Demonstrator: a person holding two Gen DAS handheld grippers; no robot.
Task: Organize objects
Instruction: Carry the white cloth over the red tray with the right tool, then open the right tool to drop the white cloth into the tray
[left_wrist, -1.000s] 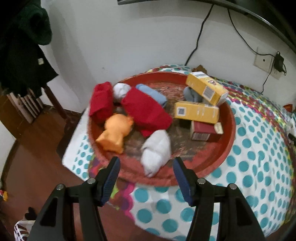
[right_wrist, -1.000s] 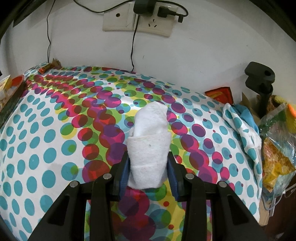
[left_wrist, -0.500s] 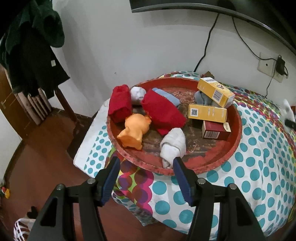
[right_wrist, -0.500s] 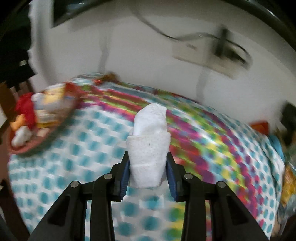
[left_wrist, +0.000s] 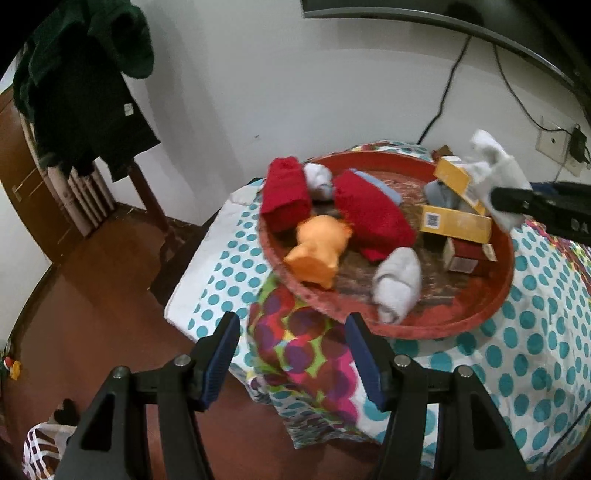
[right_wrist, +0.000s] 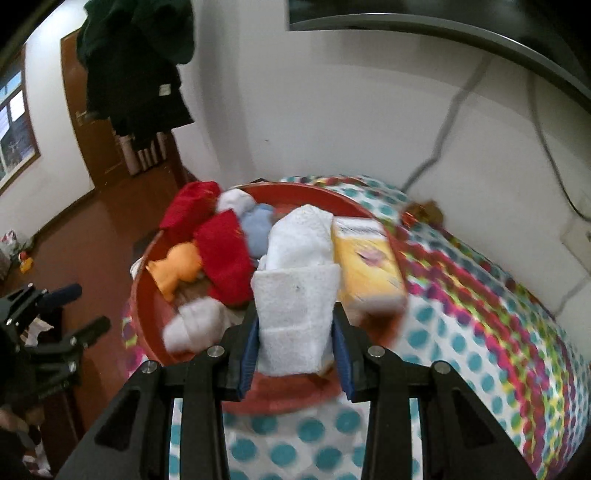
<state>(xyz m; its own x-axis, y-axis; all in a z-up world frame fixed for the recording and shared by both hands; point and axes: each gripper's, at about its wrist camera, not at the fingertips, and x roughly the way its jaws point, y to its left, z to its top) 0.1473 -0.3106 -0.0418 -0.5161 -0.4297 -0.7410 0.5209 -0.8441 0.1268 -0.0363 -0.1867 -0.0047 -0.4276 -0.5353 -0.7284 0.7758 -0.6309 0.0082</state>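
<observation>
My right gripper (right_wrist: 295, 354) is shut on a rolled white sock (right_wrist: 295, 295) and holds it in the air above the near rim of the round red tray (right_wrist: 147, 317). The sock (left_wrist: 495, 173) also shows in the left wrist view, over the tray's right side. The tray (left_wrist: 443, 328) holds red rolls (left_wrist: 373, 218), an orange toy (left_wrist: 317, 247), a white sock roll (left_wrist: 395, 284) and yellow boxes (left_wrist: 458, 221). My left gripper (left_wrist: 291, 354) is open and empty, off the table's corner in front of the tray.
The table carries a dotted cloth (left_wrist: 517, 369) and stands against a white wall with cables and a socket (left_wrist: 550, 140). Dark clothes (left_wrist: 85, 81) hang at the left over a wooden floor (left_wrist: 92, 295). A small red box (left_wrist: 469, 254) lies in the tray.
My right gripper has swung left with the white sock, from over the table's right part to over the tray. My left gripper has drawn back and to the left of the tray.
</observation>
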